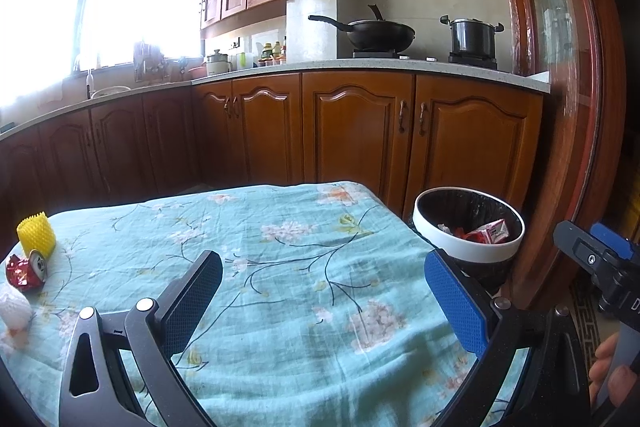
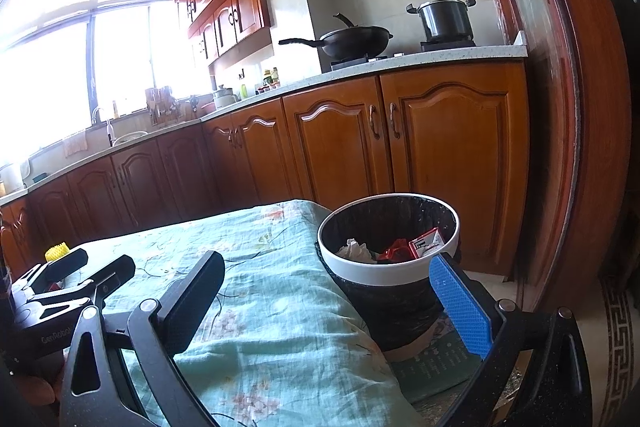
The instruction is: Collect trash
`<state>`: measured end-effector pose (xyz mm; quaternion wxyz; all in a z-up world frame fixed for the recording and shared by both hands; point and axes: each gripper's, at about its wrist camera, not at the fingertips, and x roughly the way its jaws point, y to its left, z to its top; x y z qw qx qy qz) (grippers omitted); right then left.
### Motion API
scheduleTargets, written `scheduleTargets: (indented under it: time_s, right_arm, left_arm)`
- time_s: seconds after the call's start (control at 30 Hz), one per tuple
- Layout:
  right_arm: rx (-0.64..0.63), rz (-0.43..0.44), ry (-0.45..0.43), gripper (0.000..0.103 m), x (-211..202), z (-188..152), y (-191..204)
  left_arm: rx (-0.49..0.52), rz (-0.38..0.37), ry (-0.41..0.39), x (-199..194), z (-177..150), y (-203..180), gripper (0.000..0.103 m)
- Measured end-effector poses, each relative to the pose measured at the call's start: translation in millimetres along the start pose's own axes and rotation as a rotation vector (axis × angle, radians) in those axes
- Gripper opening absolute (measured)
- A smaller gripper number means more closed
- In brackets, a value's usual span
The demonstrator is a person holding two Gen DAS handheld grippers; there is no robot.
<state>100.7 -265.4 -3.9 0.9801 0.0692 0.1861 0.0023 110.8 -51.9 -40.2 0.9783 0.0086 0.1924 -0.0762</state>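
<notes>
A white-rimmed trash bin point(image 1: 468, 223) with a black liner stands off the table's right edge, holding a red carton and crumpled paper; it also shows in the right wrist view point(image 2: 388, 247). A crushed red can point(image 1: 26, 271), a yellow foam net point(image 1: 36, 234) and a white foam net point(image 1: 14, 309) lie at the table's far left. My left gripper point(image 1: 324, 295) is open and empty over the floral cloth. My right gripper point(image 2: 326, 301) is open and empty, low beside the bin. The yellow net point(image 2: 57, 251) peeks behind the left gripper point(image 2: 80, 275).
The table point(image 1: 280, 247) has a teal floral cloth. Wooden cabinets point(image 1: 356, 131) and a counter with a wok point(image 1: 376, 33) and pot point(image 1: 472, 37) stand behind. A wooden door frame point(image 1: 576, 107) is at the right.
</notes>
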Motion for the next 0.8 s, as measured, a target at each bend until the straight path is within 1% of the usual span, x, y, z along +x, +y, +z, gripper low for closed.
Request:
scheduleTargets:
  time_s: [0.8]
  right_arm:
    - [0.015,0.008,0.018,0.103,5.4,4.5,-3.7]
  left_arm:
    - [0.001,-0.005,0.02,8.4,1.0,-1.9,0.102]
